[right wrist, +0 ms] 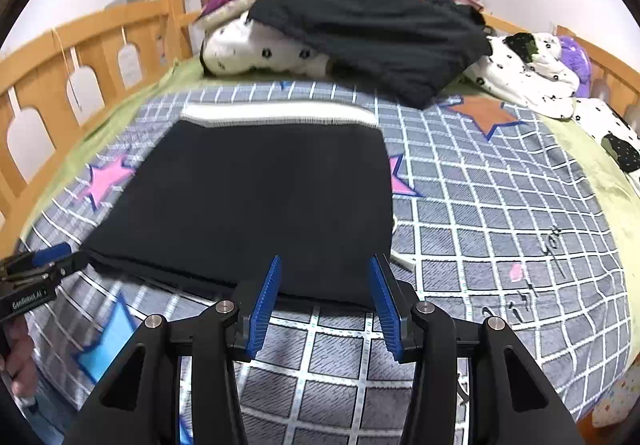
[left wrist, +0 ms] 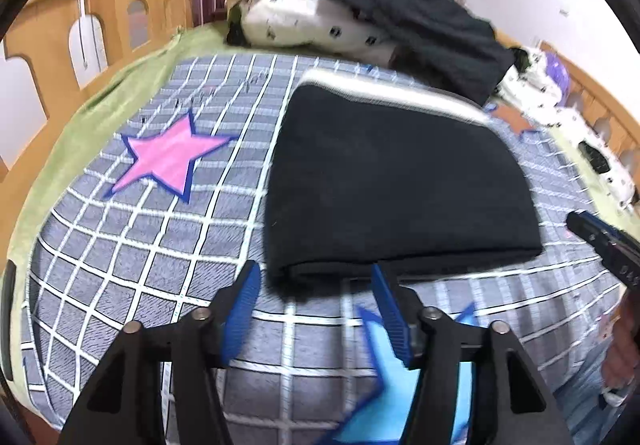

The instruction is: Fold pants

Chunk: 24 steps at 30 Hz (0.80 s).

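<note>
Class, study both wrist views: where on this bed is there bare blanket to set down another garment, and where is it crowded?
Bare checked blanket lies right of the folded black pants, up to the green sheet edge. Another patch holds the pink star, between pants and wooden rail. The far end is crowded: dark clothes over spotted bedding.

one folded pants [right wrist: 256, 201], two hand-held grippers, one grid blanket [right wrist: 500, 213]

Both wrist views look low and close across the bed [left wrist: 120, 245], sharing the folded black pants [left wrist: 400, 181] [right wrist: 260, 197].
</note>
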Each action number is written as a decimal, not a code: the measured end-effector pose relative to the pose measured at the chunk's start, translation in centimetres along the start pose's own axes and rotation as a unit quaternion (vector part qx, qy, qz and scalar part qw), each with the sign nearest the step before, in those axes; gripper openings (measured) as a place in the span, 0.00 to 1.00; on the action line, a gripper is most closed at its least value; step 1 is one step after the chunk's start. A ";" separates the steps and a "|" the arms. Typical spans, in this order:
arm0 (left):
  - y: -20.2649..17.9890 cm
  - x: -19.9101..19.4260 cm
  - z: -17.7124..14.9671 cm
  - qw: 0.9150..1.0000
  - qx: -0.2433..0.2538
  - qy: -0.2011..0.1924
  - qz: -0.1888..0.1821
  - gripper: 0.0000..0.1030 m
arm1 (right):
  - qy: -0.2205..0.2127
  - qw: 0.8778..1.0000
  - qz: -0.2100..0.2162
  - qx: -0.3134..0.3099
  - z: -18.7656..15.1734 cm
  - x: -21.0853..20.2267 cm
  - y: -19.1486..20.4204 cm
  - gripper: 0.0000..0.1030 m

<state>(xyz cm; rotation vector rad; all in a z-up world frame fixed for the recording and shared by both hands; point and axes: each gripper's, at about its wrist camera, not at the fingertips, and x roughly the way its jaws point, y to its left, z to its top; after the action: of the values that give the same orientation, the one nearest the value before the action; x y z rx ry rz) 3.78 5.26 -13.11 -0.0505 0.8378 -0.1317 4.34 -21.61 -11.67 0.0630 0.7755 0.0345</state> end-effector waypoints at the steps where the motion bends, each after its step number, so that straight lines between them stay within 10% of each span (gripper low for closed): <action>1: -0.5 -1.0 0.1 1.000 0.006 -0.010 0.000 0.58 | -0.006 1.000 0.000 0.003 0.2 -0.9 0.1 0.44; 24: -6.1 -10.2 -1.1 0.992 0.035 -0.116 0.048 0.78 | -0.073 0.997 -0.030 0.007 -1.7 -11.3 0.1 0.94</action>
<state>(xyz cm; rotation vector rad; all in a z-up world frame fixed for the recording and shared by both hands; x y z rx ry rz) -4.42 0.62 -5.73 0.0407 0.6026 -0.0622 -4.88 -22.00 -4.97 0.0538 0.6321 -0.0324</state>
